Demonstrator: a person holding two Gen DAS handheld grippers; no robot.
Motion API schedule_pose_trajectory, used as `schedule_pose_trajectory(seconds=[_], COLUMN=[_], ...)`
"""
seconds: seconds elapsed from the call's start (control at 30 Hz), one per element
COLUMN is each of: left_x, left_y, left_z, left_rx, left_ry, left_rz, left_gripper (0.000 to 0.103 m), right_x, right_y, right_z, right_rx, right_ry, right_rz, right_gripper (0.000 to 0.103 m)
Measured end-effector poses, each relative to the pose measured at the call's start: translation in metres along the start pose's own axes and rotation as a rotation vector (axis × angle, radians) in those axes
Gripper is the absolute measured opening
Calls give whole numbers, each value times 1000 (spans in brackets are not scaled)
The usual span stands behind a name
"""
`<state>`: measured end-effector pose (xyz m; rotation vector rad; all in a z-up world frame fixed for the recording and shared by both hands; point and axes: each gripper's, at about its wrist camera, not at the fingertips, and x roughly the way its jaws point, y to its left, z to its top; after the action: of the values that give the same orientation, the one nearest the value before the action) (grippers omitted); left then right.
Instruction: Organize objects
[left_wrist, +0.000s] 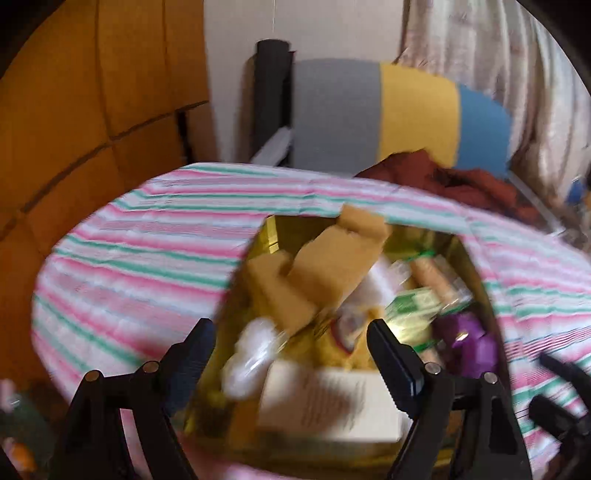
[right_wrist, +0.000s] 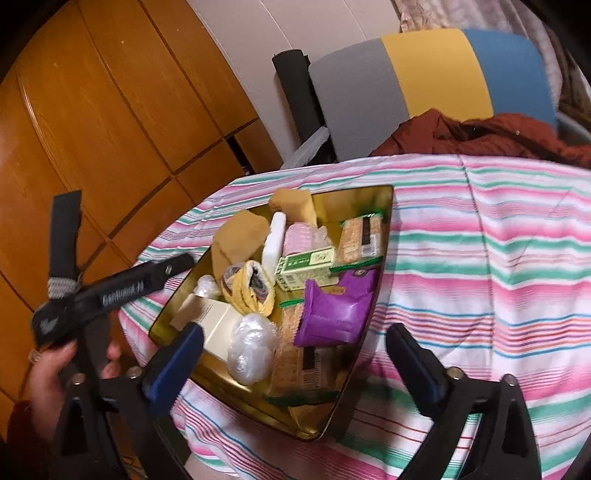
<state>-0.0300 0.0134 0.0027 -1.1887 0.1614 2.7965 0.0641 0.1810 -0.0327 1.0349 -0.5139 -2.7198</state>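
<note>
A gold tin (right_wrist: 384, 199) sits on the striped cloth, packed with a purple packet (right_wrist: 336, 314), a green box (right_wrist: 306, 266), cracker packs (right_wrist: 362, 240), a white box (right_wrist: 218, 321), a clear plastic bundle (right_wrist: 251, 343), rolled yellow socks (right_wrist: 247, 288) and tan pieces (right_wrist: 240, 236). My right gripper (right_wrist: 295, 350) stands open over the tin's near end, its pads touching nothing. In the blurred left wrist view my left gripper (left_wrist: 291, 343) is open above the tin (left_wrist: 269, 229), over the white box (left_wrist: 332, 402) and tan pieces (left_wrist: 332, 266). A hand (right_wrist: 55, 369) holds it at the tin's left.
The pink, green and white striped cloth (right_wrist: 480, 258) covers the table. A wooden cabinet (right_wrist: 92, 110) stands close on the left. Behind the table is a chair with a grey, yellow and blue back (right_wrist: 424, 81) and a red-brown garment (right_wrist: 480, 136) on its seat.
</note>
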Motion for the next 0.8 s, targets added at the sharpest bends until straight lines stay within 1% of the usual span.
schedule_pose_trajectory(seconds=[0.03, 0.1, 0.13, 0.2, 0.3, 0.43, 0.5, 0.63, 0.8], left_x=[-4, -11, -18, -29, -45, -50, -50, -52, -52], left_y=[-2, -7, -10, -14, -14, -12, -8, 2, 5], left_z=[-5, -12, -18, -25, -34, -38, -40, -44, -46], left_rx=[3, 4, 12, 19, -10, -47, -62, -102, -95], left_ry=[16, 31, 15, -9, -25, 0, 5, 11, 17], left_rz=[40, 89, 95, 74, 37, 55, 71, 93, 126], left_gripper=[86, 86, 86, 86, 86, 86, 86, 86, 85], right_x=[-2, -5, -6, -7, -8, -5, -3, 2, 7], right_y=[2, 6, 8, 10, 15, 25, 29, 37, 44], right_z=[1, 5, 7, 11, 17, 21, 22, 21, 18], right_rx=[-9, -33, -40, -41, -49, -69, -71, -76, -95], right_ry=[-5, -12, -11, -10, -8, -4, 2, 5, 18], right_rz=[-19, -77, -112, -161, -219, -302, -328, -352, -372], right_gripper=[103, 103, 103, 103, 103, 103, 103, 103, 103])
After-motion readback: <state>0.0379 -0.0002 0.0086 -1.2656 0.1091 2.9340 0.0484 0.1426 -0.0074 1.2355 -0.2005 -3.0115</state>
